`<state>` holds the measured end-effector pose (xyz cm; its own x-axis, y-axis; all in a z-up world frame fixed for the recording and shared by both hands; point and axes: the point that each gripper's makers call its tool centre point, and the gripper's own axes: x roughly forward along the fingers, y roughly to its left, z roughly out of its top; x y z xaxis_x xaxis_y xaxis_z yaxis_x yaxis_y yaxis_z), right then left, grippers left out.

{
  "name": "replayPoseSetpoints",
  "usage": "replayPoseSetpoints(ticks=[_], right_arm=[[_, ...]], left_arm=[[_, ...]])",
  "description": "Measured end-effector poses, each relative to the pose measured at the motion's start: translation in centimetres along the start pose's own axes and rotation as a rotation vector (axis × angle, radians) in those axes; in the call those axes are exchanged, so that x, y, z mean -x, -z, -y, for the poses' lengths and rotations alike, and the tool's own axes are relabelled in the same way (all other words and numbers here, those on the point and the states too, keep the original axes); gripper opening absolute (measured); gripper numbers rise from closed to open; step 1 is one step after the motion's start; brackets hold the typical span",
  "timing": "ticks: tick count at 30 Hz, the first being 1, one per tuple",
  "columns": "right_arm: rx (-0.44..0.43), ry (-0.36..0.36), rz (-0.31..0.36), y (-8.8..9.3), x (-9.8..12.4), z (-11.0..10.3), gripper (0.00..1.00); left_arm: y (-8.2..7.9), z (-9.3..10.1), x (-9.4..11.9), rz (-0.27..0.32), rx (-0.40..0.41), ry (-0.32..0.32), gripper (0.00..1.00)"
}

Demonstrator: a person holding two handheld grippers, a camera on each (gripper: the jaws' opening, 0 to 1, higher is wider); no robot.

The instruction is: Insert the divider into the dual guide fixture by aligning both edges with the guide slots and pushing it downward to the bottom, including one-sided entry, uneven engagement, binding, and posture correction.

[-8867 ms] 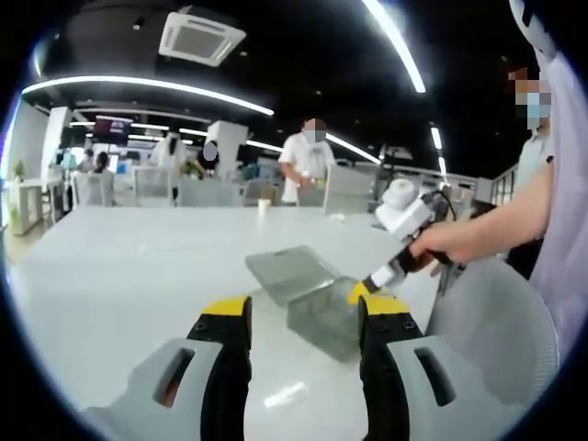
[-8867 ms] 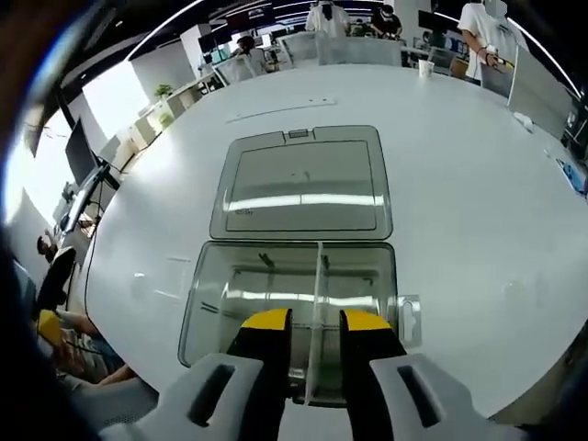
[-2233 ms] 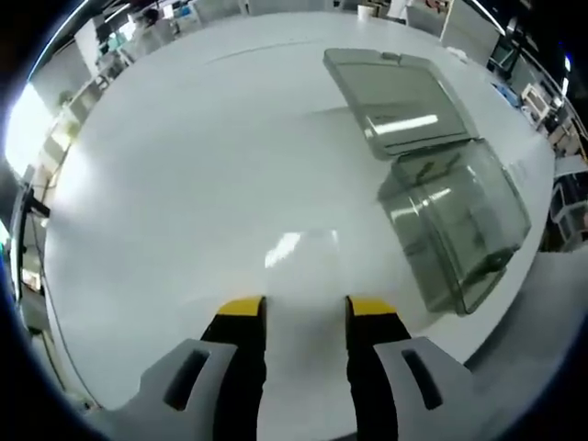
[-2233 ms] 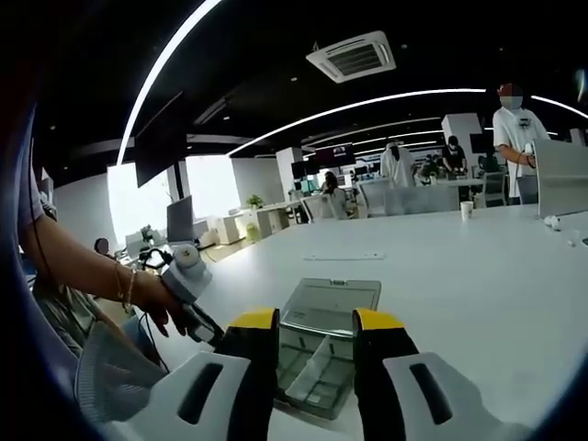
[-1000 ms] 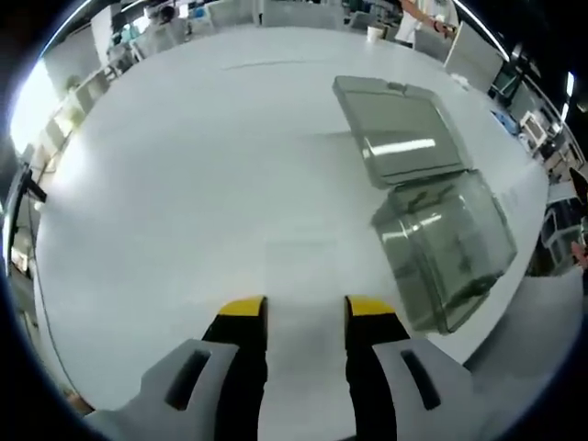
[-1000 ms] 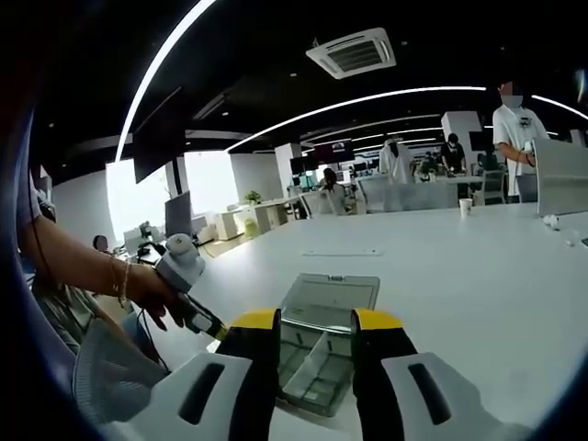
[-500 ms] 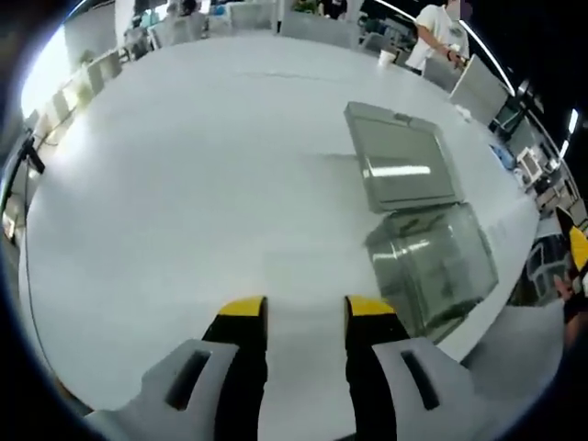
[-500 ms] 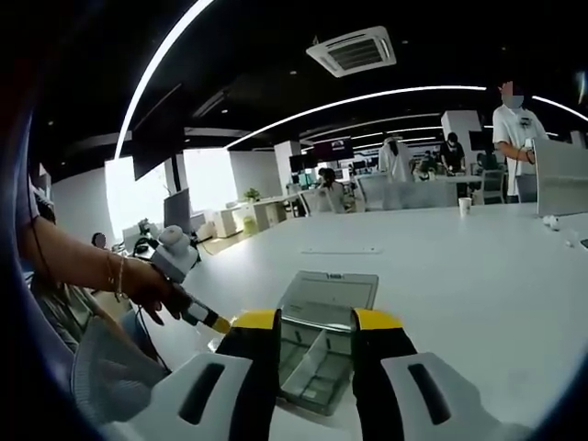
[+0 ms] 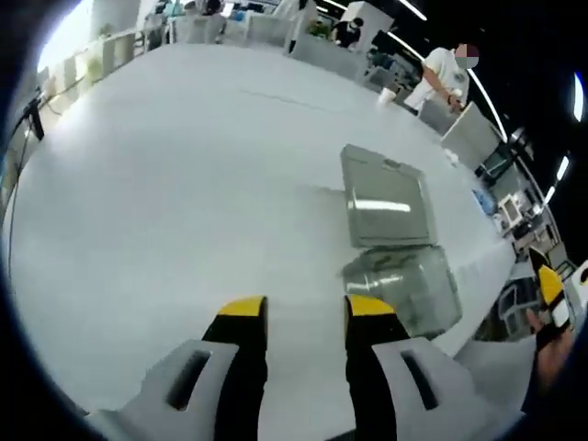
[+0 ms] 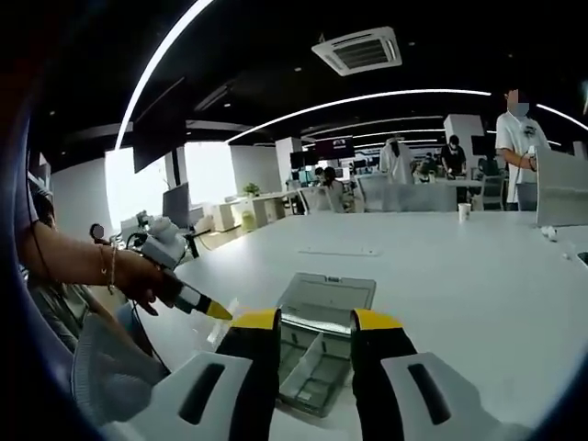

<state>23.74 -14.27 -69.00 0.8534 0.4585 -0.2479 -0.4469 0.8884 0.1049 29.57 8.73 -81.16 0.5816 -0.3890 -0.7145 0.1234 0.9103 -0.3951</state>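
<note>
One clear fixture box [image 9: 401, 287] with one divider [image 10: 310, 357] standing inside sits near the white table's [image 9: 165, 202] right edge; its one lid [image 9: 384, 196] lies flat on the far side. Left gripper [image 9: 304, 314] jaws spread, empty, above bare tabletop. Right gripper [image 10: 316, 323] jaws spread, empty, near the box.

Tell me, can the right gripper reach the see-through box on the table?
Probably yes. The right gripper is open and empty, and the clear box sits right ahead of its jaws with its lid lying open behind it. Nothing stands between them; the left gripper is off to one side.
</note>
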Motion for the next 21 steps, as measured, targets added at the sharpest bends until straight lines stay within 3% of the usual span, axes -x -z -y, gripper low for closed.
replayPoseSetpoints(ticks=[10,21], right_arm=[[0.035,0.007,-0.018,-0.9,-0.2,-0.7,0.25],[0.056,0.009,-0.041,-1.7,-0.7,-1.8,0.24]], left_arm=[[-0.7,1.5,0.9,0.059,0.163,0.13,0.3],[-1.0,4.3,1.7,0.095,0.241,0.244,0.3]])
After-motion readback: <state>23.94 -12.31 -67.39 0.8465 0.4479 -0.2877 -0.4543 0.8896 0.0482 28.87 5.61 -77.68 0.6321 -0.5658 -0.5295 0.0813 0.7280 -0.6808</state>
